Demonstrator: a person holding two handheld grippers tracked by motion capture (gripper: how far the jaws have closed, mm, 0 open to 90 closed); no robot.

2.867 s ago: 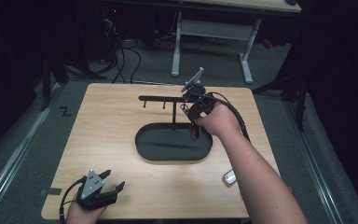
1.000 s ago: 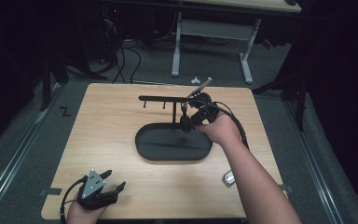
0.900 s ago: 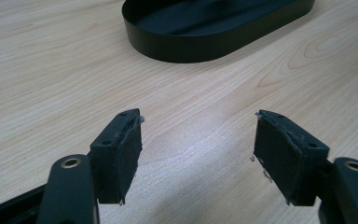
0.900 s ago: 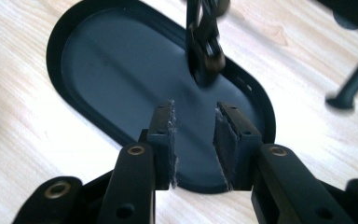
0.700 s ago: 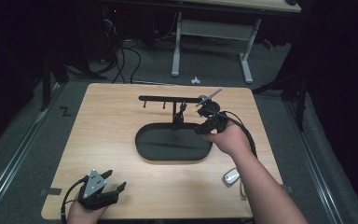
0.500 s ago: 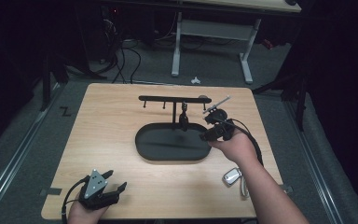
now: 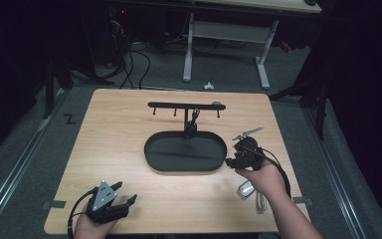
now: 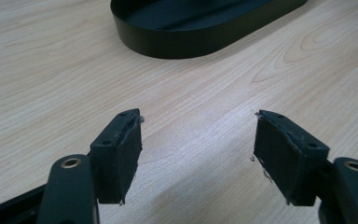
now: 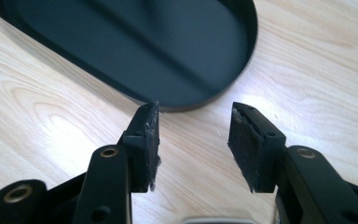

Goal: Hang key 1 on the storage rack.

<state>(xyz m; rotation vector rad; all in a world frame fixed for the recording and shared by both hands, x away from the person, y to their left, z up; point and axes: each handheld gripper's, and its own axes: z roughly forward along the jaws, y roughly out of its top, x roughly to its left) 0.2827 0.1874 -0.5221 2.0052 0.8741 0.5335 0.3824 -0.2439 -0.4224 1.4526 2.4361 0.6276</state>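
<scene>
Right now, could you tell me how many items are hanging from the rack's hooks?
1: a small dark item hangs just right of the rack post, above the tray. The other hooks look bare, though anything tiny could escape the high view.

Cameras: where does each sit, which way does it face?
High view: above the person's table edge, looking forward and down on the table; forearms, left claw, right claw.
Left gripper view: on the left claw, facing the black oval tray; own open jaws.
Right gripper view: on the right claw, over the tray's end; own open jaws, empty, just opening.
Shared: tray, all three.
</scene>
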